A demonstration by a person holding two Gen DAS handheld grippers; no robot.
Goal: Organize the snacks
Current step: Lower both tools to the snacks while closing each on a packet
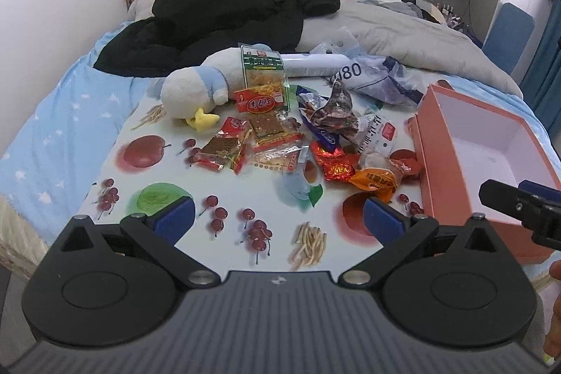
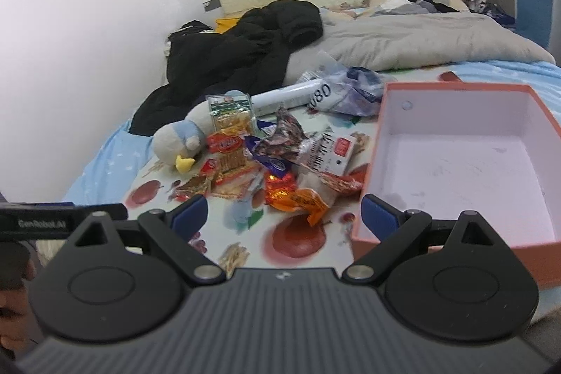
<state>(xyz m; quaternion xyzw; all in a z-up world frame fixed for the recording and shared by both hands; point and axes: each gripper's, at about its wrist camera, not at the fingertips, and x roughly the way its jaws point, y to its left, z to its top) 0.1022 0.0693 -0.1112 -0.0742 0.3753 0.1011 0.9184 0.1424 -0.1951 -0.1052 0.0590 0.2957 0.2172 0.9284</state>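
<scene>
Snacks (image 1: pixel 280 135) are seen heaped on the fruit-print cloth (image 1: pixel 168 198) across the bed, none yet sorted. Nearest, the left claw (image 1: pixel 278 216) and right claw (image 2: pixel 284 216) are held wide apart, nothing gripped. Beside the heap, the orange box (image 2: pixel 455 163) is found empty; beyond, a plush toy (image 1: pixel 196 86) is left lying.
</scene>
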